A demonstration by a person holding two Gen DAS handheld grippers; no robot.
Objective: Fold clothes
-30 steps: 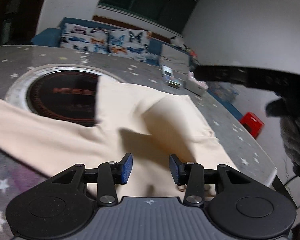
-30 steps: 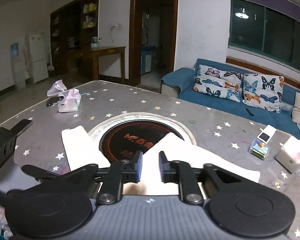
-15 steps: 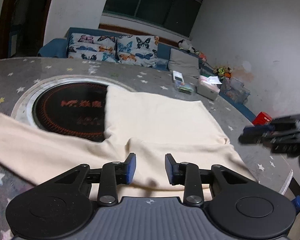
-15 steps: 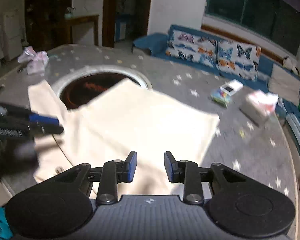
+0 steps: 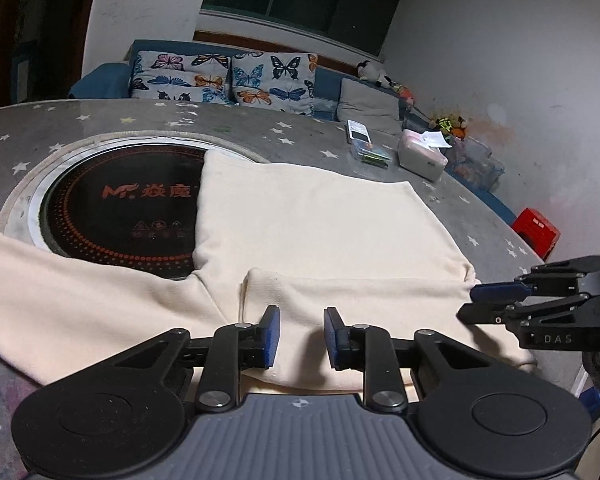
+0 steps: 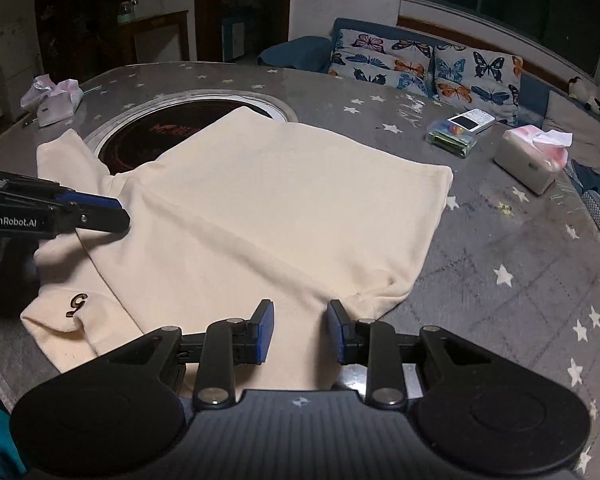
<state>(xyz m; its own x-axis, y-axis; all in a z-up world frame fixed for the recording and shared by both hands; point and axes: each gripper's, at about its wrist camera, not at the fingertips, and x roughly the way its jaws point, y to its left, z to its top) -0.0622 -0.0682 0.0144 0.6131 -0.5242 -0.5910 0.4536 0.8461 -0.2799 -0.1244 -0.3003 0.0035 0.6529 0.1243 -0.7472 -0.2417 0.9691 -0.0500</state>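
A cream garment [image 5: 320,220] lies flat on the grey starred table [image 5: 100,128], folded over itself, its far left corner over the black round cooktop [image 5: 120,204]. In the right wrist view the garment [image 6: 284,192] shows a small dark embroidered mark [image 6: 76,305] on the near left part. My left gripper [image 5: 300,336] is open just above the garment's near fold, nothing between its fingers. My right gripper [image 6: 300,332] is open over the near right edge of the cloth, also holding nothing. Each gripper shows side-on in the other's view: the right gripper [image 5: 496,302], the left gripper [image 6: 96,212].
A white tissue box [image 6: 532,156], a small clear box [image 6: 452,138] and a white handset [image 6: 470,120] sit at the far right of the table. A pink tissue pack [image 6: 54,98] lies far left. A sofa with butterfly cushions [image 5: 228,80] stands behind; a red stool [image 5: 536,232] beside the table.
The raised flap of the garment has come down and lies flat. My right gripper swung from over the cooktop side to the garment's right edge and widened. My left gripper pulled back slightly.
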